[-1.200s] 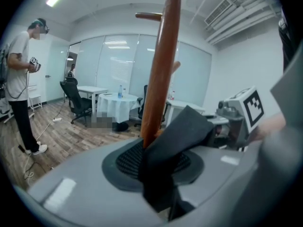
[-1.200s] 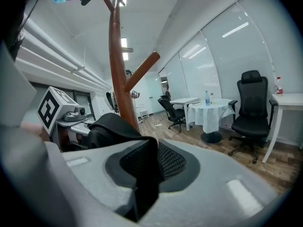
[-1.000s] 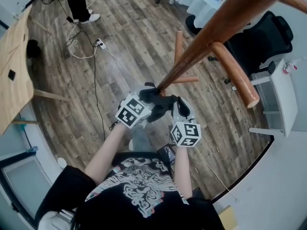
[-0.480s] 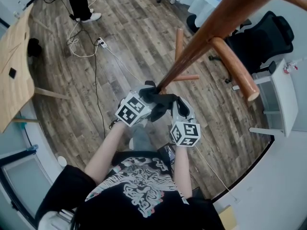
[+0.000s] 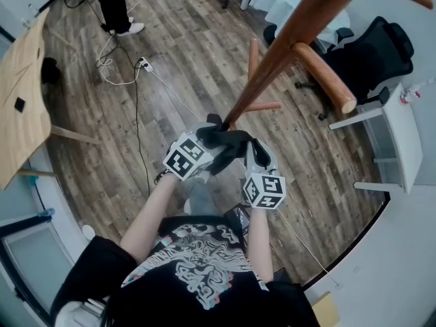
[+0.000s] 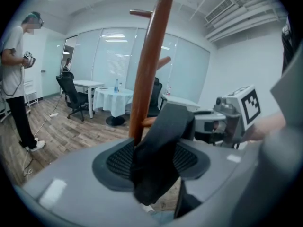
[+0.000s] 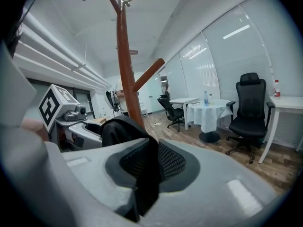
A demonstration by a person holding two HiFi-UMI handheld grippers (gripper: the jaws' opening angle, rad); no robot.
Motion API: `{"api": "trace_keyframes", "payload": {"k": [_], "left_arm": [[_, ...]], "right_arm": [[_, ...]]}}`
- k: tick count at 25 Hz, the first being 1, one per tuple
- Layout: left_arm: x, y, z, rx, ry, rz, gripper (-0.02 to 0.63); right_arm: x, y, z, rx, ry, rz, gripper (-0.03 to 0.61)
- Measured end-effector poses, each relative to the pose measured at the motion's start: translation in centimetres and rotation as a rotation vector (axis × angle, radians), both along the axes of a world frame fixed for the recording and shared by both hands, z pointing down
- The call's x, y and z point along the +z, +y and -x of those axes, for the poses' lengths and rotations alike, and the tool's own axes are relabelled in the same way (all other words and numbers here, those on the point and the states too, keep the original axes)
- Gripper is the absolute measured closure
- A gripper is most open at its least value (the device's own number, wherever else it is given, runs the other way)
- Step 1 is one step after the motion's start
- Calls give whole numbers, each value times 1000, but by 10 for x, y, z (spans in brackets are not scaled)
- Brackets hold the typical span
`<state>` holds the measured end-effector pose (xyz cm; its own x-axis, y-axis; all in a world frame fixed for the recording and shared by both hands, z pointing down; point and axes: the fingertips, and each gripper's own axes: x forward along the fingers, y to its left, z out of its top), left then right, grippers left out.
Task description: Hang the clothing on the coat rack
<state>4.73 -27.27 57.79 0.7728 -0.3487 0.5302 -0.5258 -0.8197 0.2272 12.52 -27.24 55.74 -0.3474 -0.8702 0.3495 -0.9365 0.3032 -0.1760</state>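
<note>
A black garment (image 5: 229, 146) stretches between my two grippers, low beside the brown pole of the coat rack (image 5: 286, 53). My left gripper (image 5: 210, 140) has just been opening its jaws. The cloth (image 6: 161, 143) still lies loose and bunched between its pads, with a gap showing under it. My right gripper (image 5: 249, 150) is shut on the other end of the garment (image 7: 127, 126), which is pinched thin between its pads. The pole (image 6: 149, 70) rises just behind the cloth, and its pegs (image 7: 147, 74) branch off well above both grippers.
The rack's wooden feet (image 5: 253, 56) spread over the plank floor. A black office chair (image 5: 378, 50) and a white desk (image 5: 395, 138) stand on the right, and a wooden table (image 5: 20, 94) on the left. Cables (image 5: 129, 73) trail near a standing person (image 5: 112, 2).
Both grippers and the garment keep their place by the pole. The rack's near peg sits slightly higher and shorter in the head view, as the camera has shifted a little.
</note>
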Motion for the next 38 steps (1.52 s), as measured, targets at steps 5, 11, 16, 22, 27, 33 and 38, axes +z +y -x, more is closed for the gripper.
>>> {"api": "trace_keyframes", "payload": {"k": [5, 11, 16, 22, 27, 33, 38], "left_arm": [[-5, 10, 4, -10, 3, -20, 416], [-13, 22, 9, -19, 22, -27, 413], [-20, 37, 15, -22, 22, -37, 413], [-34, 51, 28, -49, 43, -66, 413], [-58, 65, 35, -86, 97, -128, 414], [-78, 97, 43, -116, 104, -211, 578], [-93, 123, 47, -88, 147, -233, 624]], "right_arm": [[-6, 13, -2, 10, -1, -2, 525], [-15, 28, -1, 22, 15, -22, 525], [-25, 41, 3, 24, 23, -41, 525], [-37, 61, 12, 25, 39, -68, 525], [-46, 83, 11, 53, 66, -94, 526], [-69, 112, 16, 40, 60, -141, 529], [-88, 133, 12, 77, 48, -192, 578]]}}
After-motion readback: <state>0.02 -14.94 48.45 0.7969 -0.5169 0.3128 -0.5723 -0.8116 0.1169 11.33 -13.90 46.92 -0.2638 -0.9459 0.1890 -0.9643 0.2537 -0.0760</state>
